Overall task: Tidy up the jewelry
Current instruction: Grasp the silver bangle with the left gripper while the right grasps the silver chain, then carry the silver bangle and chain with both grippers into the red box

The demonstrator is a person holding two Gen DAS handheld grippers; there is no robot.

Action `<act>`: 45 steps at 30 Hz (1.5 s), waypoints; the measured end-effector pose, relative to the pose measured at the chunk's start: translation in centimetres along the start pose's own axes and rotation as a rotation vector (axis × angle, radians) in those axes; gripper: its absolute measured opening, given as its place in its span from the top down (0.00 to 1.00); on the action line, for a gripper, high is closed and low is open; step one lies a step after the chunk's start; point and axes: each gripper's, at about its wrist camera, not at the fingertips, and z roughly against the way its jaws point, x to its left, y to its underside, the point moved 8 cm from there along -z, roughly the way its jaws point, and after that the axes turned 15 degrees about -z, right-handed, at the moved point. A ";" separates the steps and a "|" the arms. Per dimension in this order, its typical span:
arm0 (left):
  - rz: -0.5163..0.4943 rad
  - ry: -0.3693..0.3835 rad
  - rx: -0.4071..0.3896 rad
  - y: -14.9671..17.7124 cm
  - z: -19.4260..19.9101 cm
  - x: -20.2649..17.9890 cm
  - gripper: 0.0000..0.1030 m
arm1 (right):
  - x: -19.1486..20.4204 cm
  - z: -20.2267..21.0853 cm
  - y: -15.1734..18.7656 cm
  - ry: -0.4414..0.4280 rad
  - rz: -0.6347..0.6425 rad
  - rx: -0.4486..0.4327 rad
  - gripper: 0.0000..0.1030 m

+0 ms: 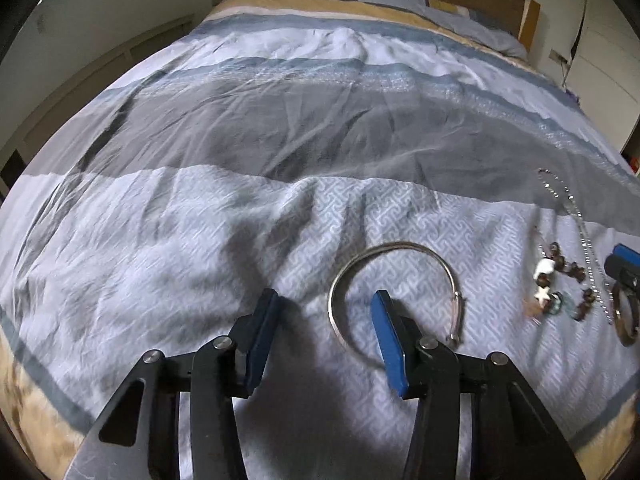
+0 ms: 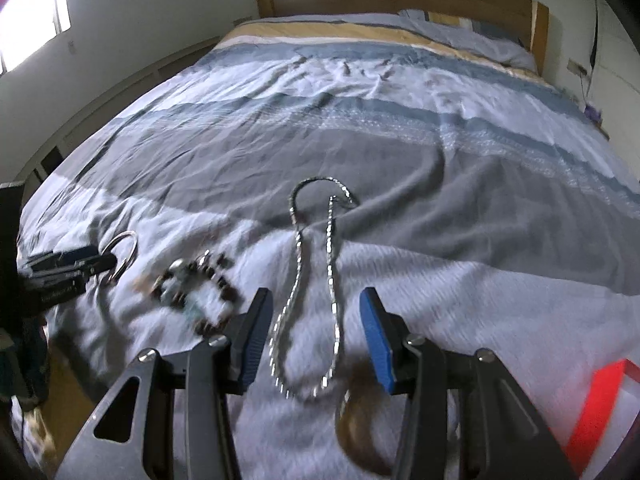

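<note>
we hold both grippers over the bed. the left gripper is unclenched, grasping nothing; the bangle lies on the cover with our right-hand finger over its middle. the right gripper is also parted and empty, the chain lying between its fingers, untouched. the bead bracelet sits just left of them, and a brown ring below the right finger.
</note>
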 end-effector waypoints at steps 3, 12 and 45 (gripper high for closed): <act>-0.022 0.005 0.024 -0.5 -1.0 -0.2 0.53 | -0.1 -1.7 -0.2 0.011 -0.008 0.024 0.58; -0.023 0.000 -0.004 -0.7 -1.6 -0.3 0.53 | 0.2 -3.8 0.5 0.011 -0.021 0.043 0.63; -0.040 0.063 -0.199 4.9 18.0 -5.3 0.95 | 3.4 18.7 6.1 -0.160 -0.161 -0.123 0.97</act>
